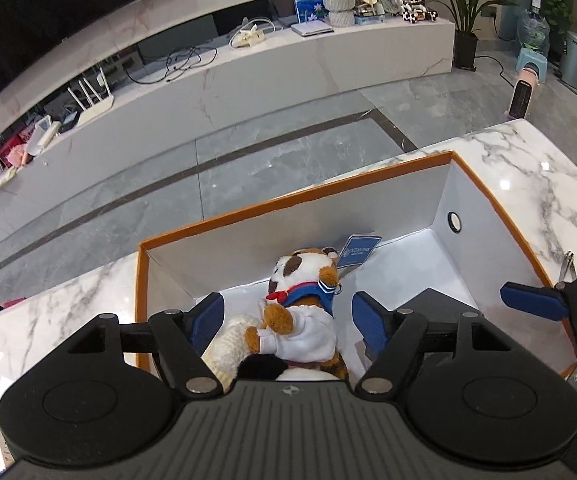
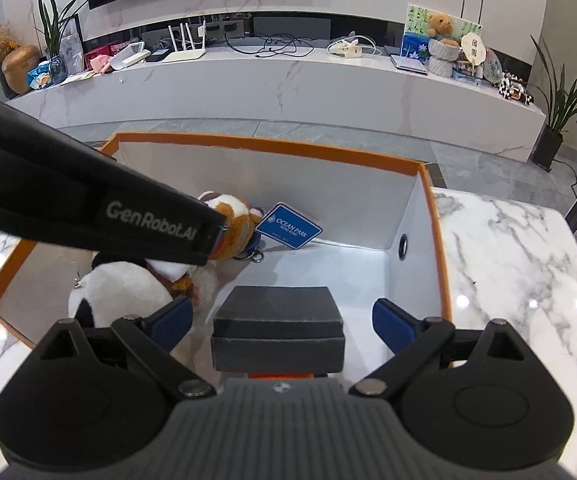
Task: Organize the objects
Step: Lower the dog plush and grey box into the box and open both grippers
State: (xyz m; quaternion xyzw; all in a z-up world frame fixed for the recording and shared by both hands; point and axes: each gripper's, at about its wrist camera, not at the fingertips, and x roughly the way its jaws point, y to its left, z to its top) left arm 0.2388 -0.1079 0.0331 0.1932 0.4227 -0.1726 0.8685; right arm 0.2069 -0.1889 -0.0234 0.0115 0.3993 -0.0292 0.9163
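An orange-rimmed white box (image 1: 300,192) stands on a marble table (image 1: 528,168). A plush toy (image 1: 304,312) in a white hoodie with a blue tag (image 1: 358,250) lies inside it. My left gripper (image 1: 288,322) is open, its blue pads on both sides of the toy, apart from it. A dark grey box (image 2: 278,326) rests on the white box's floor (image 2: 328,276). My right gripper (image 2: 280,320) is open around it without touching. The plush toy (image 2: 232,224) and tag (image 2: 288,226) also show in the right wrist view, partly hidden by the left gripper's body (image 2: 88,200). The right gripper's fingers (image 1: 532,302) show at the right.
A long marble TV bench (image 2: 272,80) with cables, a router, a teddy bear and ornaments runs behind the table, across grey floor tiles. A potted plant (image 2: 552,120) and a small heater (image 1: 522,94) stand to the right. A metal item (image 1: 566,266) lies on the table beside the box.
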